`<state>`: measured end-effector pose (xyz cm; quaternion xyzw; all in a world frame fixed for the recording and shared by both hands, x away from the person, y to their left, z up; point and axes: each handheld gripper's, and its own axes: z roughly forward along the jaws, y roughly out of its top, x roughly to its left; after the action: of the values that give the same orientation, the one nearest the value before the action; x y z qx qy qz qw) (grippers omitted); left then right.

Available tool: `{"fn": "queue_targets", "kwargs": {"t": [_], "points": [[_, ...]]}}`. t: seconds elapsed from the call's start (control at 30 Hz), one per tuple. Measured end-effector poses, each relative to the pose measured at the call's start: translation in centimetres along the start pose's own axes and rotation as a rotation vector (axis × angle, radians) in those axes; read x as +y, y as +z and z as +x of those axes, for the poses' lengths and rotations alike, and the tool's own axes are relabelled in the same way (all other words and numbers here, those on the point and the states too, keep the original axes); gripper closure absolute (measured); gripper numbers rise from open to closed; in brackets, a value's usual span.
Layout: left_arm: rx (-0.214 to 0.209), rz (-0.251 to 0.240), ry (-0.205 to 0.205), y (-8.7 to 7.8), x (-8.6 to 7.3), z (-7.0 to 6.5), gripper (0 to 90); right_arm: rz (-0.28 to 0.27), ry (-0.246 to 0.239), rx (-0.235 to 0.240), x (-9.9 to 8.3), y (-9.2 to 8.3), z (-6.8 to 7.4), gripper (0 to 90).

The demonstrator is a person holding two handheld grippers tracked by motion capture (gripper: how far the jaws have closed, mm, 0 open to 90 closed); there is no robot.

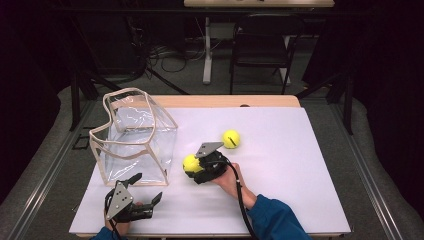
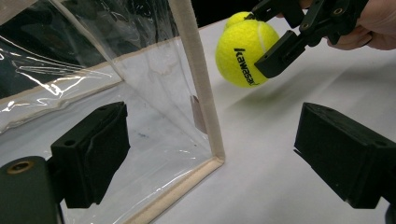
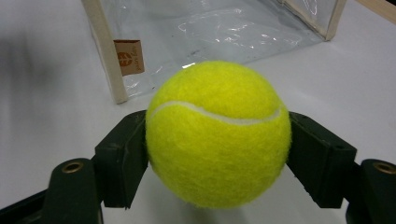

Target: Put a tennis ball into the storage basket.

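Two grippers are seen at the near edge of the table (image 1: 310, 150) in the high view. Nearest, at the lower left, the left gripper (image 1: 146, 188) is held low over the white top, its jaws spread wide with nothing between them. In the left gripper view those jaws are set apart on either side of the near corner of the bag (image 2: 205, 93), neither one touching it.

Just beyond, toward the middle of the table, the right gripper (image 1: 191, 166) is closed on a ball (image 1: 190, 163). In the right gripper view the ball (image 3: 217, 133) is clamped between the two black jaws, one pressed to each side, its white seam running across the front. In the left gripper view the same ball (image 2: 243, 53) is shown with black lettering on it, lifted off the table top, a soft shadow lying on the surface beneath it. The ball is held just beside the bag's right wall, outside it.

Left of the held ball, the clear bag (image 1: 135, 137) with its cream trim is stood upright, mouth open to the top. A small brown label (image 3: 128, 57) is fixed low on its wall.

Farther back and to the right, a second ball (image 1: 231, 139) is lying on the table, apart from the gripper and the bag.
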<state>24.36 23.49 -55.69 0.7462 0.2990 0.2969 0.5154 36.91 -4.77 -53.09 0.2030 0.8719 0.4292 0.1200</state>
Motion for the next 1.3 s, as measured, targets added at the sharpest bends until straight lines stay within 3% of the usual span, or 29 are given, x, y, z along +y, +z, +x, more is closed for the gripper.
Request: {"fn": "queue_targets", "kwargs": {"t": [1.3], "points": [[-0.001,-0.005,-0.008,0.0,0.0,0.0,10.1,-0.028,-0.006,-0.032,0.5,-1.2,-0.2,26.0]]}}
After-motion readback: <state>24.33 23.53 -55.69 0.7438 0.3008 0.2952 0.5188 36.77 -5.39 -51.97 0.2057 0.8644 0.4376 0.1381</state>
